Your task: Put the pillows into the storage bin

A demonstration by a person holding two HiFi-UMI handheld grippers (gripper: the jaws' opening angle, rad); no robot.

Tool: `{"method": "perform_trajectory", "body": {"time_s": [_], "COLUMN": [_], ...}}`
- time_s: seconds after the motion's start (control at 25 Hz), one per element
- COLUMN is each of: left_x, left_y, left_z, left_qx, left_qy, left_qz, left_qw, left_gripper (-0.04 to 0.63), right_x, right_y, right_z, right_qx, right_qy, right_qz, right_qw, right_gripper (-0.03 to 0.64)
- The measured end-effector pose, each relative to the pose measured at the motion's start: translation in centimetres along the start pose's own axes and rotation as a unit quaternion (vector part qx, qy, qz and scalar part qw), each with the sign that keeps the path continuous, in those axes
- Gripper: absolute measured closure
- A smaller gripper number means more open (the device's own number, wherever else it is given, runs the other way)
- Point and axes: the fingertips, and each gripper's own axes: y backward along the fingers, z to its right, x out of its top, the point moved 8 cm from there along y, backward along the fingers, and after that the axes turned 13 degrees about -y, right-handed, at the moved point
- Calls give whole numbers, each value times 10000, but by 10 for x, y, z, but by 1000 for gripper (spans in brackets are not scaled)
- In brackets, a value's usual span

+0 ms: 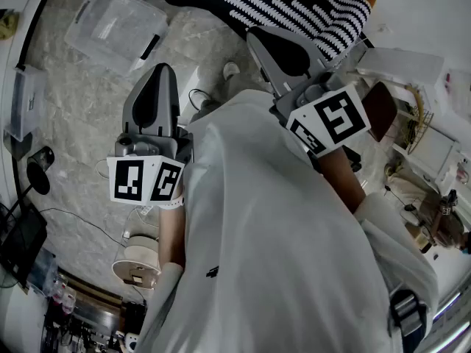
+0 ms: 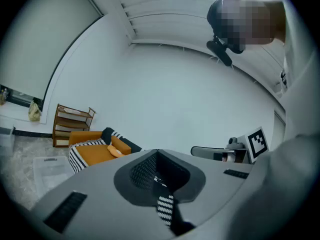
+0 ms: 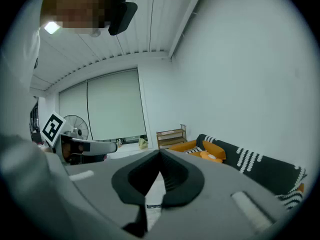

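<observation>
Both grippers are held close to my white shirt, roughly level. In the head view my left gripper and my right gripper are shut with nothing in them. Along its own jaws the left gripper faces a sofa with orange and striped pillows. The right gripper sees the same orange pillows on the black, white-striped sofa. A clear plastic storage bin stands on the marble floor ahead at the left, also in the left gripper view as the bin.
A wooden shelf stands beside the sofa. A fan is by the window blind. A second clear container and a tripod are at the left. A white spool lies near my feet; cluttered shelves at the right.
</observation>
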Motion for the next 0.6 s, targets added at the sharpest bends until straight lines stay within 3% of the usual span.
{"method": "perform_trajectory", "body": {"time_s": [0.36, 0.6], "left_x": [17, 20], "left_y": [-54, -88], "left_z": [34, 49], "left_qx": [87, 206], "left_qy": [-148, -253], "left_qz": [-146, -282], "left_qw": [9997, 9991], "left_gripper": [586, 587], "right_x": [21, 27], "right_y": [17, 12], "right_z": [60, 107], "right_qx": [4, 40], "right_qy": [-589, -593], "right_qz": [189, 319], "right_qw": [9981, 9977], "right_gripper": [603, 603]}}
